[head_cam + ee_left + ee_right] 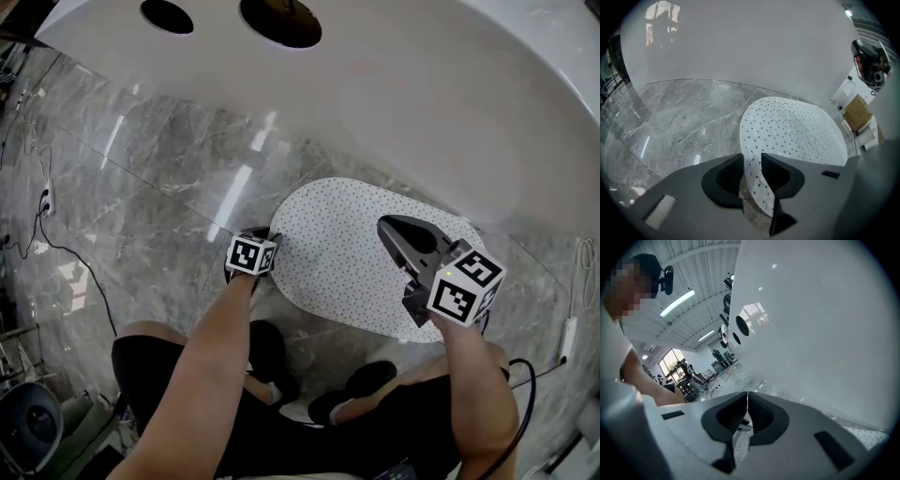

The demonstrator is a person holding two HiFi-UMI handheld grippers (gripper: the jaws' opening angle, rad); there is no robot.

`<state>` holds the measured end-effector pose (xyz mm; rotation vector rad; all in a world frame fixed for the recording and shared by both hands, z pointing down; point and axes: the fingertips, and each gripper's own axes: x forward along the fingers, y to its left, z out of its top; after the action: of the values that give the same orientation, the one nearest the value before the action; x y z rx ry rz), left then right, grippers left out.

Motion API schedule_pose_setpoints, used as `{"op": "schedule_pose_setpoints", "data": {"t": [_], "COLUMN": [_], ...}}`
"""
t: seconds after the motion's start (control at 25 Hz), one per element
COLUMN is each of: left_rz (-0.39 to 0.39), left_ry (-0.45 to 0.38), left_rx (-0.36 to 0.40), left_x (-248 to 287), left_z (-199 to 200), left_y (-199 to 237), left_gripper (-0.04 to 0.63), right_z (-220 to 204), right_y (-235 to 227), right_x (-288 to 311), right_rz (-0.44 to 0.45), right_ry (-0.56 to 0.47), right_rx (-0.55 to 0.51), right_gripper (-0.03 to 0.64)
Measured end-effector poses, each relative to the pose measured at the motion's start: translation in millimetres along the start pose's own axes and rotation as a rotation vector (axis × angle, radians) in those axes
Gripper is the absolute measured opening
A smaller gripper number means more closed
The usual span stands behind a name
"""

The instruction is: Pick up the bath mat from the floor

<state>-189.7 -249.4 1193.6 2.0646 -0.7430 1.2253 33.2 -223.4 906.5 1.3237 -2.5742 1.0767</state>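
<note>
**Bath mat edge straddled, lift not yet made**
The bath mat (342,253) is seen on the marble floor (141,187) beside the white bathtub (422,94). Its left edge is curled up between the spread jaws of the left gripper (751,158), but no clamping can be seen. The right gripper (747,397) is held over the mat's right side, pressed together and empty. Gripping and raising are judged to remain.

White perforated oval bath mat (347,253) lies on the grey marble floor (141,187), before the white bathtub (422,84); left gripper (269,244) at its left edge, right gripper (386,226) at its right.
</note>
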Motion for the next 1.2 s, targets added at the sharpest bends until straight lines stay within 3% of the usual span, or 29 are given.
{"op": "schedule_pose_setpoints", "data": {"t": [0.36, 0.72, 0.96, 1.2], "left_rz": [0.028, 0.019, -0.053, -0.170], "left_ry": [0.005, -0.001, -0.017, -0.088], "left_rx": [0.023, 0.043, 0.132, 0.129], "left_x": [-2.7, -12.6, -28.1, -41.8], "left_z": [1.8, 12.3, 25.4, 42.7], "left_y": [1.6, -12.4, -43.0, -81.6], "left_gripper": [0.037, 0.021, 0.018, 0.018], "right_z": [3.2, 11.6, 17.7, 29.4], "right_y": [-1.7, -7.9, -13.2, -18.6], "right_x": [-2.8, -8.3, -7.9, -10.8], "right_rz": [-0.003, -0.001, 0.014, 0.016], "right_ry": [-0.020, -0.039, -0.070, -0.105], "right_rx": [0.012, 0.027, 0.055, 0.079], "right_gripper": [0.006, 0.006, 0.006, 0.006]}}
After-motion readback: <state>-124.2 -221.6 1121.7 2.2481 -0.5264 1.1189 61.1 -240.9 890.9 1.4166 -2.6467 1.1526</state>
